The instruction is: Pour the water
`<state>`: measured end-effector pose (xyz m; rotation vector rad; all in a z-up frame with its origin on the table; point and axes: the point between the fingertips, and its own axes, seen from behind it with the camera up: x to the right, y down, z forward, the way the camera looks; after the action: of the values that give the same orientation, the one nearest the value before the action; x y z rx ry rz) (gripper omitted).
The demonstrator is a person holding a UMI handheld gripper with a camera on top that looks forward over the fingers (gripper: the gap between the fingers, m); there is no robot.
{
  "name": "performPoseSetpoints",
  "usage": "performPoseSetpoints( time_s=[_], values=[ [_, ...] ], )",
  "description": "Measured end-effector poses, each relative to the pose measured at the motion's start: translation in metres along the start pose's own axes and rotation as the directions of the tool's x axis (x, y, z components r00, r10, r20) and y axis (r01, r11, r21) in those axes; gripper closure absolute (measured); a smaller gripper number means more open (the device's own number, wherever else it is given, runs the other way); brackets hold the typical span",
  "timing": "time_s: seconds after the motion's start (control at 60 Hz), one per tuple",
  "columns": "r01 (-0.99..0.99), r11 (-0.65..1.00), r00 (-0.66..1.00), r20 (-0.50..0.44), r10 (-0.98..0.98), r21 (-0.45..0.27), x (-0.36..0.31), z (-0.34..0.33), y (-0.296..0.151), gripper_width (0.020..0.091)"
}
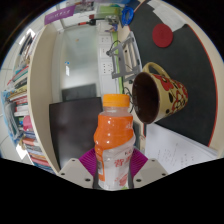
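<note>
The bottle stands upright between the two fingers of the gripper, close in front of the camera. It is a clear plastic bottle filled with orange liquid, with an orange cap on top and a label with pink and white print around its lower half. The purple pads sit against its lower sides, left and right, so the claw is closed on the bottle and holding it.

Just to the right of the bottle's cap, and a little farther away, is a mug. It is patterned in yellow and red on the outside, dark inside, and its open mouth faces toward the bottle, so it appears tilted from this view. The bottle's cap is near the mug's rim, but I cannot tell whether they touch.

The mug sits on a dark round table. A red round object lies on the table farther back, well apart from the mug. A white sheet of paper with faint marks lies to the near right, beside the bottle.

To the left of the bottle is a dark flat panel, and farther left a row of colourful books. Beyond the bottle stands a pale wall with more items at the far end, too small to identify.
</note>
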<state>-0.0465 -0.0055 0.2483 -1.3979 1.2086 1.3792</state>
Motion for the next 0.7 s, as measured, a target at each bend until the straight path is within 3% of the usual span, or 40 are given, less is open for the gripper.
performPoseSetpoints(
  time_s=[0.233,0.417,0.55,0.7],
  values=[
    [-0.215,0.977,0.977,-0.011,0.214,-0.005,0.005,0.007,-0.001,0.0702],
    [-0.212,0.977,0.977,-0.030,0.211,-0.012,0.000,0.005,-0.008,0.0702],
    [-0.083,0.996,0.996,-0.014,0.083,-0.008,-0.026,-0.003,-0.013,0.0701],
    [0.209,0.976,0.975,0.070,-0.213,0.057,-0.090,-0.021,-0.039,0.0702]
  ],
)
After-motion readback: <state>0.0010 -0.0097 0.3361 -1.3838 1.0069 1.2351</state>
